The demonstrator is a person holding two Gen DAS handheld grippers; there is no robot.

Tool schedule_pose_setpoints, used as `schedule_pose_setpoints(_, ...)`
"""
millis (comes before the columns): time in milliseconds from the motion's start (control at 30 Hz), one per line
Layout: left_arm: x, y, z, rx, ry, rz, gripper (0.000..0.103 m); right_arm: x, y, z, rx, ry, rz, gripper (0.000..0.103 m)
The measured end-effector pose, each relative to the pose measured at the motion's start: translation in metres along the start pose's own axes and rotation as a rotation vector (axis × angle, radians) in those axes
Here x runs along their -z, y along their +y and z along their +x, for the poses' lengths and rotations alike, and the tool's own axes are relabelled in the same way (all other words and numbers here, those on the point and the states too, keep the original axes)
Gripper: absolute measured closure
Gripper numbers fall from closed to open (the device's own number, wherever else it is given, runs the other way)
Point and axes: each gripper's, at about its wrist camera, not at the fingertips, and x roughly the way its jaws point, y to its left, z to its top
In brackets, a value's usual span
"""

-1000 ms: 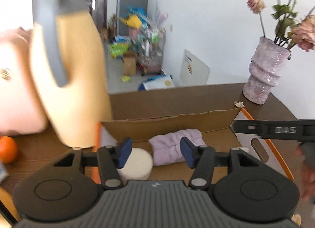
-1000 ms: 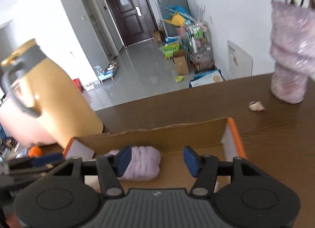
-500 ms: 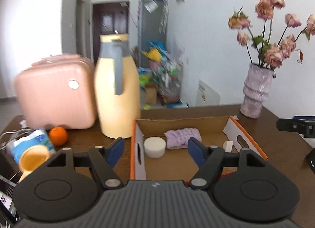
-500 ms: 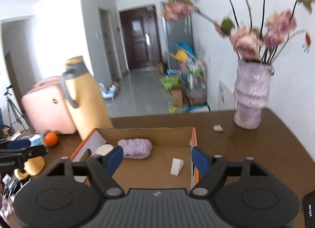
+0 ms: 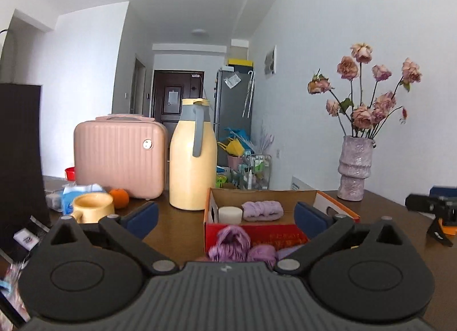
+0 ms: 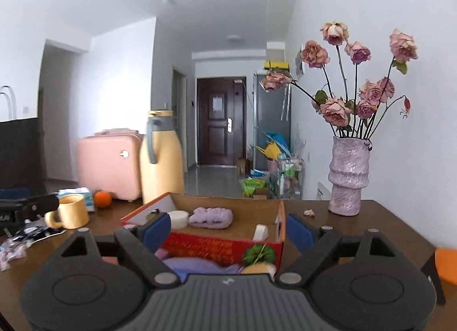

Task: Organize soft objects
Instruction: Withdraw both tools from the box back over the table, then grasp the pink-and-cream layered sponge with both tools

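Both the left gripper (image 5: pixel 225 218) and right gripper (image 6: pixel 228 228) are spread wide and empty, near the open cardboard box (image 5: pixel 325 198). Step in hand: selecting the next item. Next move likely requires descending onto the purple yarn bundle (image 5: pixel 232 242) lying just outside the box's near wall.

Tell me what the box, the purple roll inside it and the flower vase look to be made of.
Box: corrugated cardboard, raw brown inside, printed red outside.
Purple roll: soft plush fabric, probably terry; fuzzy ribbed surface.
Vase: likely glazed ceramic or glass; lilac, ridged, faintly glittering.
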Motion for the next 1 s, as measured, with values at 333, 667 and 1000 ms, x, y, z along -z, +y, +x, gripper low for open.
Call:
schedule_pose_setpoints(333, 0.063, 0.000, -0.093, -0.024, -0.009, 0.027, 0.000, 0.081, 0.037, -0.090, -0.055, -0.006, 0.023, 0.006)
schedule_pose_setpoints(667, 0.090, -0.010, -0.132, -0.011, 0.013, 0.084, 0.000, 0.128, 0.052, -0.145, -0.053, 0.007, 0.081, 0.004)
schedule_pose_setpoints(1000, 0.087, -0.006, -0.107, 0.006, 0.048, 0.076, 0.000, 0.122, 0.054, -0.133, -0.049, 0.019, 0.072, 0.004)
